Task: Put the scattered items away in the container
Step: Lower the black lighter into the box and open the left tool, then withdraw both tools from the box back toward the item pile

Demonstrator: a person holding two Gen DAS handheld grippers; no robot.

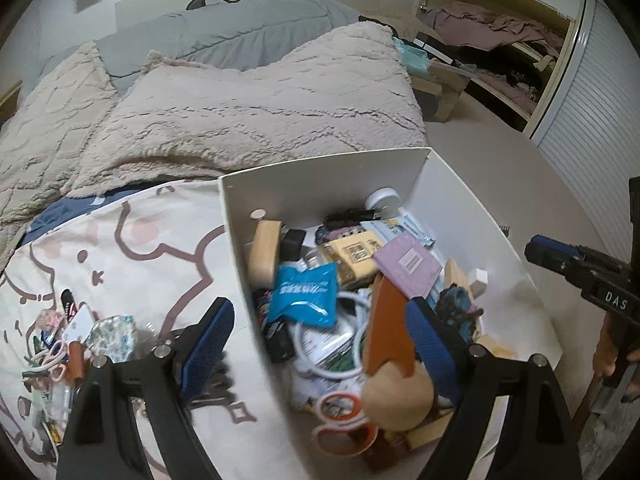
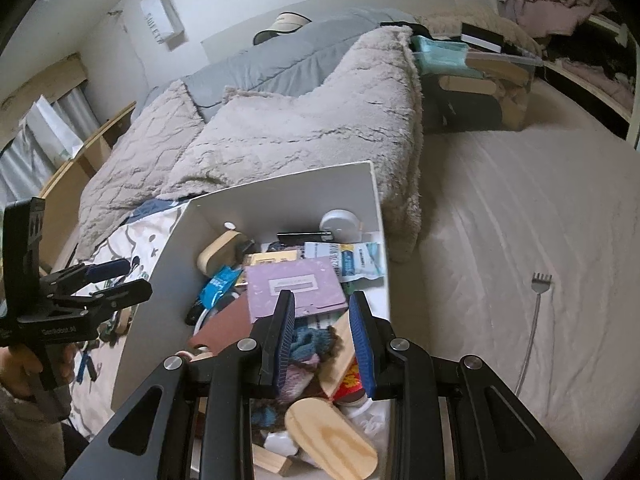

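1. Your left gripper [image 1: 320,344] is spread wide with nothing gripped, straddling the near left wall of the white container [image 1: 280,184].
2. Your right gripper [image 2: 322,336] hovers over the container's contents, jaws narrowed with a gap, clamping nothing.
3. The container sits on the bed, packed with a purple booklet [image 2: 294,286] and a blue packet [image 1: 306,294].
4. Scattered items [image 1: 60,352] lie on the patterned sheet [image 1: 152,248], left of the container.
5. Beyond it lies a fluffy beige blanket [image 1: 256,112].
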